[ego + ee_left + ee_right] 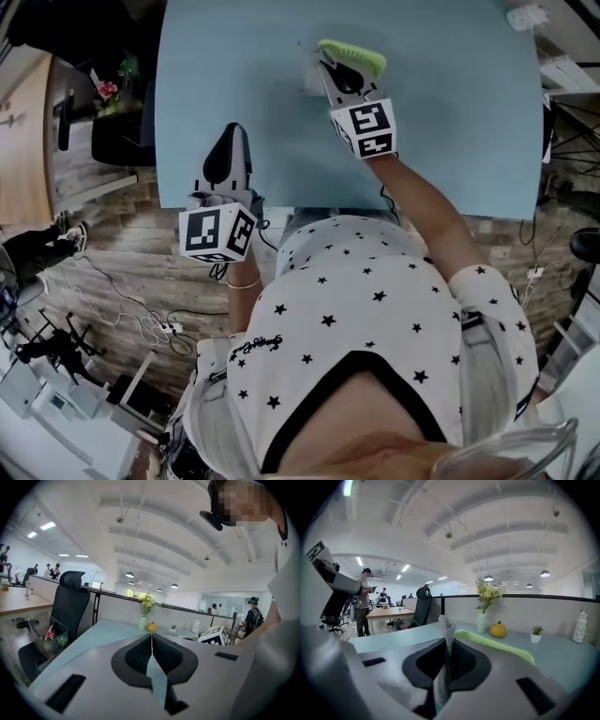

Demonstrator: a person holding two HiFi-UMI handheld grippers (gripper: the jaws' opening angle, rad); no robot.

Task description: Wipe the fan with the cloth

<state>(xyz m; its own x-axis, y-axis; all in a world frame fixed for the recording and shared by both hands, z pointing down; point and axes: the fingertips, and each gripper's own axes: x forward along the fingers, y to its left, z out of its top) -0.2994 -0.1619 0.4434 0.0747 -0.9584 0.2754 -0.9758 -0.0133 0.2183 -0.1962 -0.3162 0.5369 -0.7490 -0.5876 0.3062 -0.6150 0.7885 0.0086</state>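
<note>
Table (450, 122), pale blue, fills the far half of your head view. Your left gripper (230, 133) hovers at its near edge, jaws pressed together with nothing between them. Your right gripper (330, 64) reaches farther in. The green fan (356, 54) lies just to its right, and its jaws are clenched on the grey cloth (445, 630).

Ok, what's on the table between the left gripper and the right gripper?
Nothing: the head view shows only bare blue table between the left gripper and the right gripper, which grips the cloth.
</note>
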